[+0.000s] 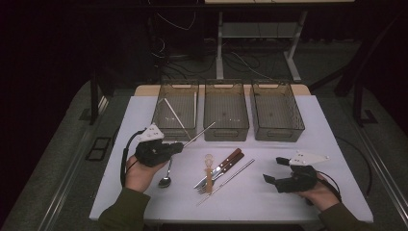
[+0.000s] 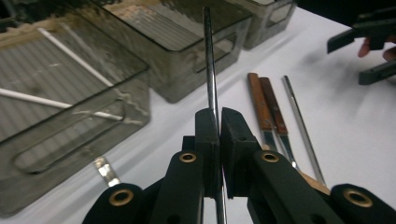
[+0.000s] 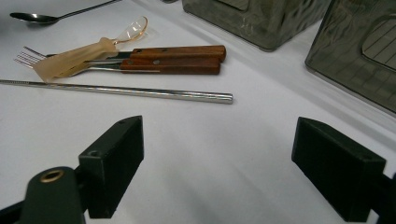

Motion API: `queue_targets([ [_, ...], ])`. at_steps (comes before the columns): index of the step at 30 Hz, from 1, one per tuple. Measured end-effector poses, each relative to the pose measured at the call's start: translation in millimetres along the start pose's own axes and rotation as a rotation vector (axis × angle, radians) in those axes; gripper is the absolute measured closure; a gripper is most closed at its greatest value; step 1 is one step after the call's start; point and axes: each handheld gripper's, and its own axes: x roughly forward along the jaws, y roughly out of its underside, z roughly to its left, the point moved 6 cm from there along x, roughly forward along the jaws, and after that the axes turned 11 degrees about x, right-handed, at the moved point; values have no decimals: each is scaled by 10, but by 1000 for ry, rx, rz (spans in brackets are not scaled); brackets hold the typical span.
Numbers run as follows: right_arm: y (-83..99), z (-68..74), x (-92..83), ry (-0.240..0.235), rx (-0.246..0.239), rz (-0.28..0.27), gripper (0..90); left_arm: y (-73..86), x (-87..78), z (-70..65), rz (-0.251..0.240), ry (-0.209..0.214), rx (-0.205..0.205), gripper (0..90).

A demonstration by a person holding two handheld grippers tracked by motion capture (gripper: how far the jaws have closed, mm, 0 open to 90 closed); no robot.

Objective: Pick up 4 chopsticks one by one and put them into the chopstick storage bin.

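1. So, the left tongs [image 2: 219, 140] are pinching a thin metal chopstick [image 2: 209, 70] between their pads, with the rod running straight out past the tips.
2. From the high view that chopstick [image 1: 199, 134] is lifted off the counter [image 1: 269, 197], slanting up toward the gap between the left bin [image 1: 176, 109] and the middle bin [image 1: 226, 109].
3. The left bin already has a couple of white sticks [image 1: 174, 115] lying in it; the third bin [image 1: 276, 109] sits at the right of the row.
4. The right tongs [image 3: 217, 163] are spread wide, nothing between them, hanging low over bare counter on the right side, well apart from the left ones.
5. Lying on the counter between the hands: a second metal chopstick [image 3: 116, 90], two wooden-handled pieces [image 3: 175, 59] side by side, a fork [image 3: 28, 57], and a translucent plastic spoon [image 3: 93, 46] resting across them.
6. A metal spoon [image 1: 166, 178] lies just beside the left hand [image 1: 139, 173].
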Motion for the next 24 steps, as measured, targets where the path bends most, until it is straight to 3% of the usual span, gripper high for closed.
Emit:
queue_targets([
  [6,3,-9,6,1,-1,3,168,-13,-64,175,-14,-50,-20,855],
  [12,7,-3,16,1,-3,6,168,2,-81,431,-24,-103,-51,855],
  [24,9,-8,22,4,-1,5,168,-67,34,741,-20,-152,-72,855],
])
